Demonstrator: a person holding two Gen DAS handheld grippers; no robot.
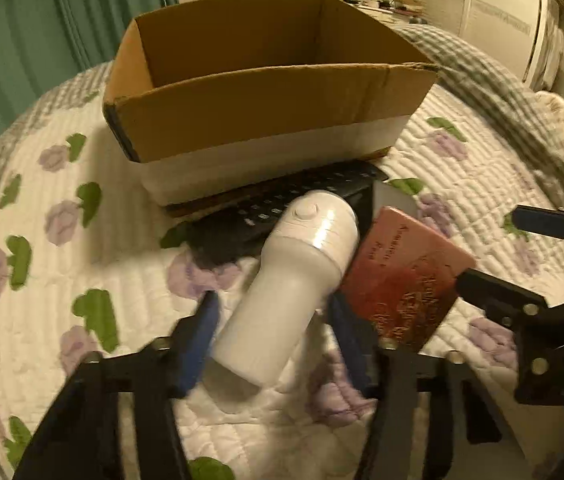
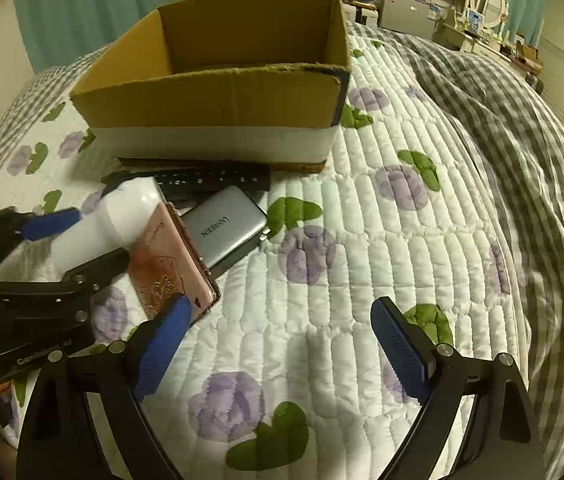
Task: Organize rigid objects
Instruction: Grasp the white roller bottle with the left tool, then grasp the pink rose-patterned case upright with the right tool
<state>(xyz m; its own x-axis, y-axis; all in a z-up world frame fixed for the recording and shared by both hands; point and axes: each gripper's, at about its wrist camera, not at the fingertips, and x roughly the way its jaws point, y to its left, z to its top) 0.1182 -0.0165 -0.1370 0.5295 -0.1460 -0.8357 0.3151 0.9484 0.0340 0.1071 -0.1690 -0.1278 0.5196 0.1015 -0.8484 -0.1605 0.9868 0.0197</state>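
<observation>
A white bottle-shaped device (image 1: 282,280) lies on the quilt in front of an open cardboard box (image 1: 266,112). My left gripper (image 1: 274,328) has its blue fingers on either side of the device's narrow end, closing around it; contact is unclear. A pink-red box (image 1: 406,280) leans beside it, over a black remote (image 1: 302,196). My right gripper (image 2: 282,344) is open and empty above the quilt; its left finger overlaps the pink box (image 2: 170,256). A grey power bank (image 2: 222,232) lies behind that box. The right view also shows the white device (image 2: 114,220) and the left gripper (image 2: 82,236).
The cardboard box (image 2: 218,92) stands on a floral quilted bedspread (image 2: 362,240). A rumpled grey checked blanket (image 2: 522,140) lies at the right. Teal curtains and a dresser with a mirror are in the background.
</observation>
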